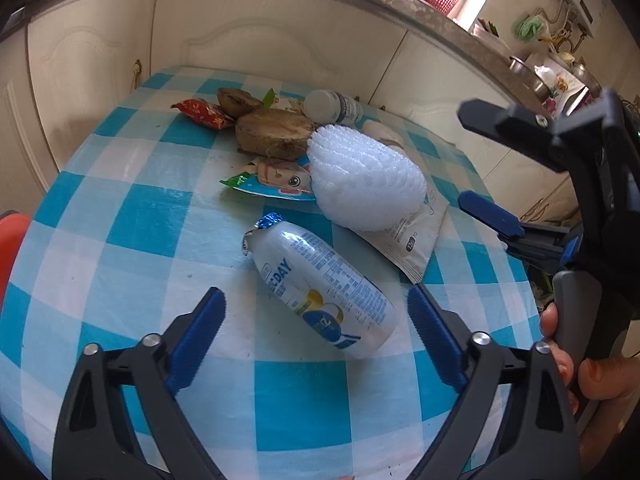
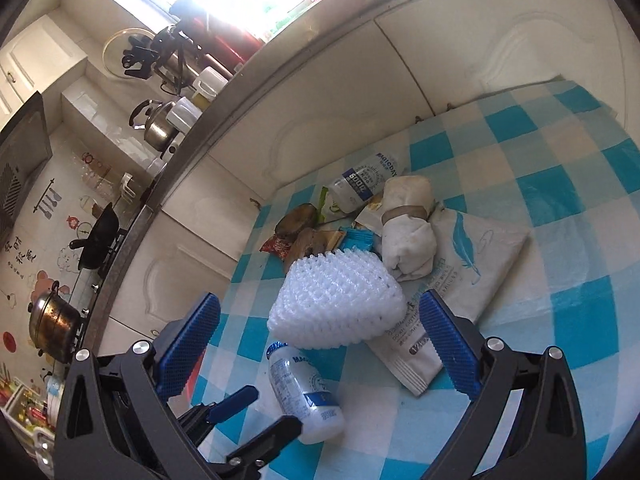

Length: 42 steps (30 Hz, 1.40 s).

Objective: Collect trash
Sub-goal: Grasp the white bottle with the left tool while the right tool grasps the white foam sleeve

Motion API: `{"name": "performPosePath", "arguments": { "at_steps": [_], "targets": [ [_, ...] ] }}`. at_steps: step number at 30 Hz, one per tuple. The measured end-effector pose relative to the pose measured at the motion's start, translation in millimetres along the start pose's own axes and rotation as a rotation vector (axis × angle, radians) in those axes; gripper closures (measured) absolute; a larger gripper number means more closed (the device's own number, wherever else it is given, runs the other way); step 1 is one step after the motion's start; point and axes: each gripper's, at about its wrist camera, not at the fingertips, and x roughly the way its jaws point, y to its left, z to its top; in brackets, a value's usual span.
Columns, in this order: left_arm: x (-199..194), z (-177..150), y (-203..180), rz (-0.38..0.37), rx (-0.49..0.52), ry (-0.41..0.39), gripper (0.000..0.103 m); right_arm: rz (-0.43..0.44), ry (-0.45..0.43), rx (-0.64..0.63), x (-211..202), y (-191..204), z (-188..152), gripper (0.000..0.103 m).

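Left wrist view: the left gripper (image 1: pixel 316 312) is wide open, with a white drink bottle (image 1: pixel 324 288) lying between its fingers, not squeezed. Right wrist view: the right gripper (image 2: pixel 320 338) is open too, with white foam netting (image 2: pixel 336 300) just ahead.

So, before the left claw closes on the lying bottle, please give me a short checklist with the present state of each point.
1. Left claw open: ok.
2. Bottle between its fingers: ok.
3. Pads touching bottle: not ok, gaps on both sides.
4. Bottle clear of foam net: ok.
5. Right claw open, out of the way: ok.
6. Bottle empty: cannot tell.
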Motion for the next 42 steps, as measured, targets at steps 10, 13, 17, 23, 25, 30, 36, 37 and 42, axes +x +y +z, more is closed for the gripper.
{"name": "performPosePath", "arguments": {
  "at_steps": [10, 13, 17, 23, 25, 30, 36, 37, 42],
  "targets": [
    [19, 8, -3, -0.003, 0.015, 0.063, 0.042, -0.042, 0.085, 0.005, 40, -12, 3, 0.007],
    [19, 8, -2, -0.009, 0.016, 0.06, 0.044, -0.056, 0.108, 0.016, 51, -16, 2, 0.018],
    [17, 6, 1, -0.019, 0.009, 0.052, 0.046, -0.059, 0.121, 0.03, 60, -21, 1, 0.03],
    [12, 5, 9, -0.045, -0.004, 0.04, 0.051, -0.06, 0.098, 0.023, 59, -20, -3, 0.047],
    [11, 6, 12, -0.052, -0.009, 0.034, 0.052, -0.056, 0.085, 0.032, 56, -21, -4, 0.053],
    [3, 5, 19, -0.067, -0.016, 0.009, 0.054, -0.058, 0.052, 0.044, 46, -18, -9, 0.06],
    [-11, 5, 27, -0.086, -0.021, -0.025, 0.056, -0.04, 0.014, 0.056, 33, -12, -17, 0.063],
    [-13, 4, 29, -0.089, -0.022, -0.031, 0.056, -0.038, 0.008, 0.052, 30, -10, -18, 0.063],
    [-24, 2, 38, -0.102, -0.032, -0.058, 0.057, -0.034, -0.016, 0.033, 19, 2, -19, 0.064]
  ]
}}
